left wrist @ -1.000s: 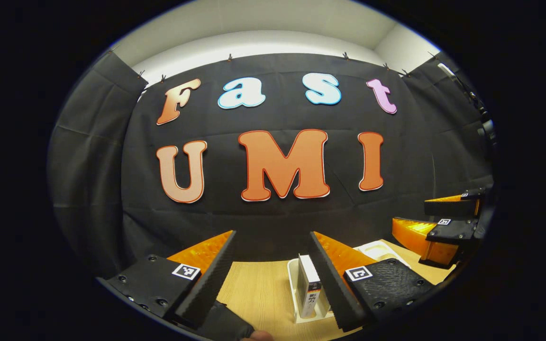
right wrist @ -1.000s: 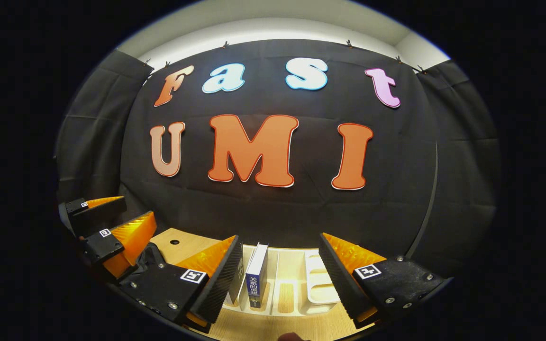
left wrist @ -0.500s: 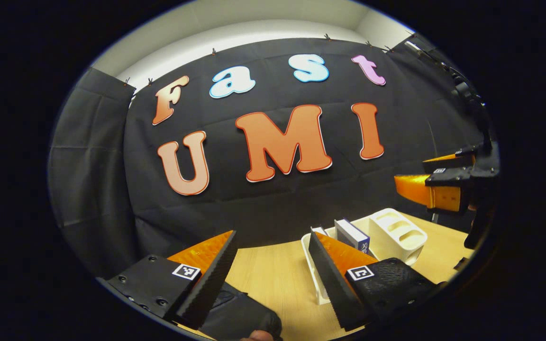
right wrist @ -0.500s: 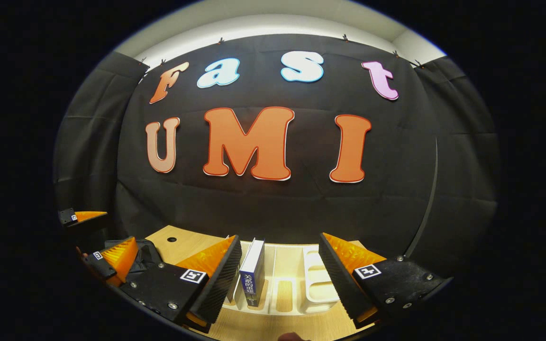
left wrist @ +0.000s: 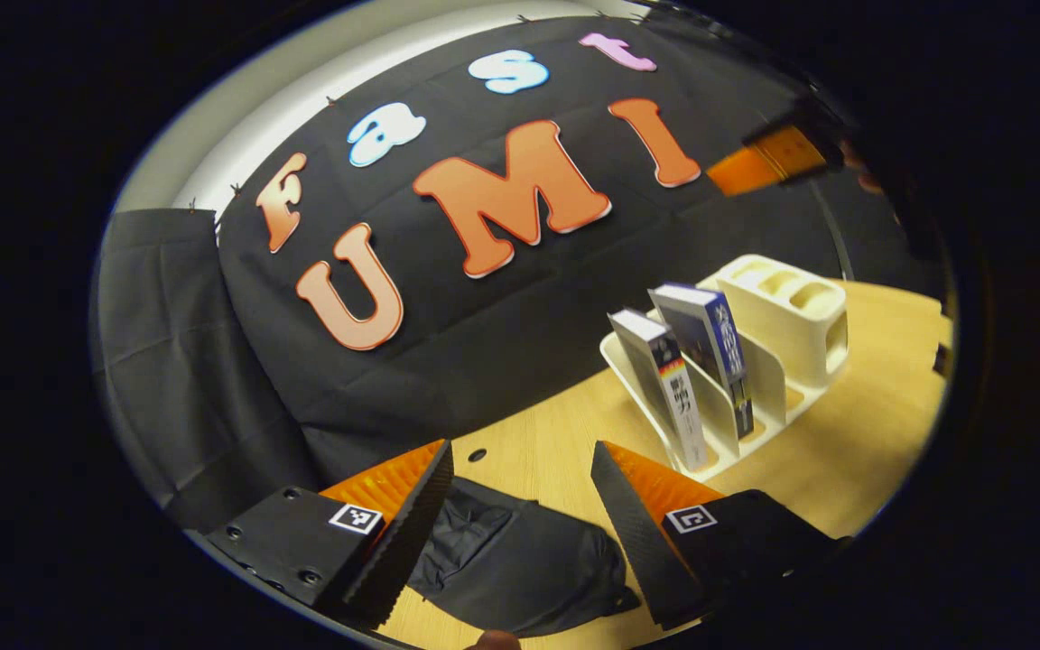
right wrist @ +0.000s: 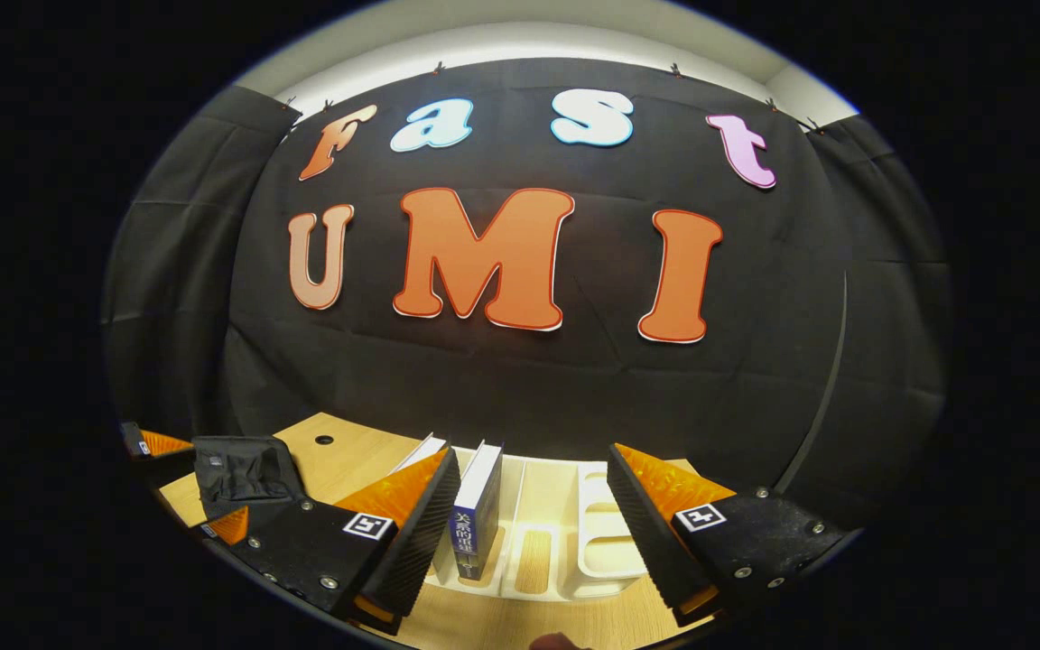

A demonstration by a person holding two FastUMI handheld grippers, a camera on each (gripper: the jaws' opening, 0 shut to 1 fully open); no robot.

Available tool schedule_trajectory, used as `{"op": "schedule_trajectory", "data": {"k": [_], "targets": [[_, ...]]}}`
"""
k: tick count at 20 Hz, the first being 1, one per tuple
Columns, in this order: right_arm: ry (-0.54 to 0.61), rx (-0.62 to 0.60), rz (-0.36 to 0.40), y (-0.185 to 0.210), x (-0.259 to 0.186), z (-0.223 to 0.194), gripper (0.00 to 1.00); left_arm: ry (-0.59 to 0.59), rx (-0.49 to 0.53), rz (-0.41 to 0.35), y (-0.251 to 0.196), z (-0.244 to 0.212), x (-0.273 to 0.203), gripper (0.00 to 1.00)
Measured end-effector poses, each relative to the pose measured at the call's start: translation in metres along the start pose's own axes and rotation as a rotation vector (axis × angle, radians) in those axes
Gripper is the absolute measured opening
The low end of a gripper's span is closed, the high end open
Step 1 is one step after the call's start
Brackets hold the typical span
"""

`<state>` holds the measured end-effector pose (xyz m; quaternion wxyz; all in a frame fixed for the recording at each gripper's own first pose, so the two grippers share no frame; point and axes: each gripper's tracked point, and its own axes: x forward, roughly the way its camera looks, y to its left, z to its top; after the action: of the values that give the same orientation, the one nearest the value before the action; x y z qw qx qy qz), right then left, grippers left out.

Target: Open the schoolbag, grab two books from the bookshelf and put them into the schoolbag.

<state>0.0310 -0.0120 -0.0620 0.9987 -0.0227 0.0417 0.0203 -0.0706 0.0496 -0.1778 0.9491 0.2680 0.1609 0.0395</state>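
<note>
The black schoolbag (left wrist: 520, 560) lies crumpled on the wooden table, low between the spread fingers of my left gripper (left wrist: 521, 449), which is open and holds nothing. To its right a white bookshelf (left wrist: 791, 307) carries two upright books, one white-and-black (left wrist: 664, 379) and one blue (left wrist: 710, 348). My right gripper (right wrist: 533, 454) hovers open in front of the bookshelf (right wrist: 606, 551). The blue book (right wrist: 477, 519) stands just inside its left finger, untouched. The schoolbag (right wrist: 236, 465) sits at far left, with the left gripper (right wrist: 154, 442) beside it.
The wooden table (left wrist: 845, 451) has a small round hole (left wrist: 477, 455) near the back. The right gripper (left wrist: 764, 162) hangs high above the bookshelf in the left gripper view. Black cloth walls close the booth behind and on both sides.
My left gripper has swung left and tilted down, so the schoolbag now lies between its fingers and the bookshelf has moved right. The right gripper has barely shifted.
</note>
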Motion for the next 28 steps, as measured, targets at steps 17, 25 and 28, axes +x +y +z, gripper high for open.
{"op": "schedule_trajectory", "data": {"k": [17, 25, 28], "targets": [[0.046, -0.023, -0.041, -0.040, -0.003, -0.026, 0.98, 0.366, 0.436, -0.007, -0.039, -0.192, 0.011, 0.97], [0.047, -0.033, -0.056, -0.047, -0.004, -0.025, 0.98, 0.375, 0.536, 0.073, -0.028, -0.200, 0.031, 0.96], [0.046, -0.041, -0.059, -0.046, -0.003, -0.023, 0.98, 0.379, 0.563, 0.075, -0.027, -0.203, 0.047, 0.96]]}}
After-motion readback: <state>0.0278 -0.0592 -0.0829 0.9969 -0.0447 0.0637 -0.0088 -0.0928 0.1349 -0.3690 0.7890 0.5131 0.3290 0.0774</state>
